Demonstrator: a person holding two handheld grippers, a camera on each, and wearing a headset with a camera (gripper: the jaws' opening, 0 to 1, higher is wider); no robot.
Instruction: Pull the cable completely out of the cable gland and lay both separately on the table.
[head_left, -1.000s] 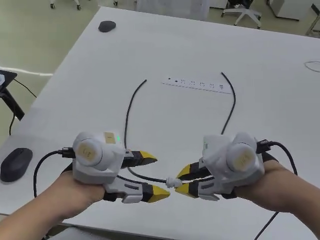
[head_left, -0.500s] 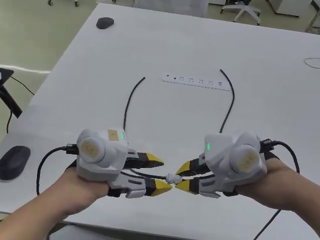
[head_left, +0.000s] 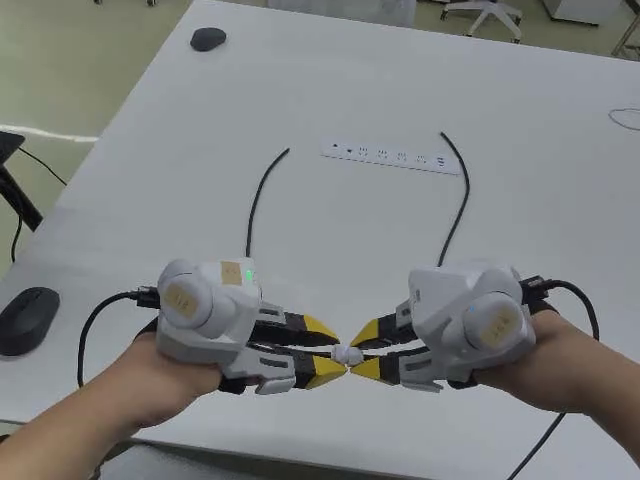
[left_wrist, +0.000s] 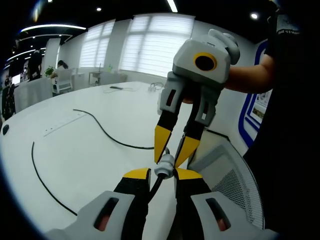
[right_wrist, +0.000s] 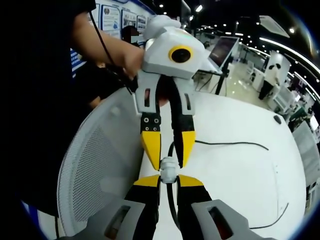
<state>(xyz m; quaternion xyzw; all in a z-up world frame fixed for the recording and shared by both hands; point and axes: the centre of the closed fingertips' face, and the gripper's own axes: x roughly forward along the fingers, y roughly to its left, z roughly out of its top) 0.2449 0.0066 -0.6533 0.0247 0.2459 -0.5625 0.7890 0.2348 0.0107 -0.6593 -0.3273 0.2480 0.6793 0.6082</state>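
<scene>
We find the right gripper (right_wrist: 169, 182) with its jaws drawn narrow. The white cable gland (right_wrist: 169, 170) is seated between their yellow tips and touches both. The left gripper (left_wrist: 162, 174) also has its jaws narrow. The gland sits at their tips, and the black cable (left_wrist: 154, 188) runs back between them with a gap on one side. We cannot tell whether these jaws actually grip. In the right gripper view a black strand also runs back between that gripper's own jaws, below the gland. We judge that the cable is not yet out of the gland.

In the head view the two grippers meet tip to tip with the gland (head_left: 347, 354) between them, near the front edge of the white table (head_left: 560, 180). From the left gripper the cable runs away across the table in a long curve. Its free end lies near a white power strip (head_left: 392, 158). The strip's own black cord (head_left: 458, 205) runs toward the right gripper.

The left hand (head_left: 150, 390) and the right hand (head_left: 570, 365) each hold a gripper. A dark mouse (head_left: 207, 38) lies at the far left corner, and a second mouse (head_left: 27, 320) lies at the near left edge. A white mesh chair (right_wrist: 90, 165) shows beside the table edge.
</scene>
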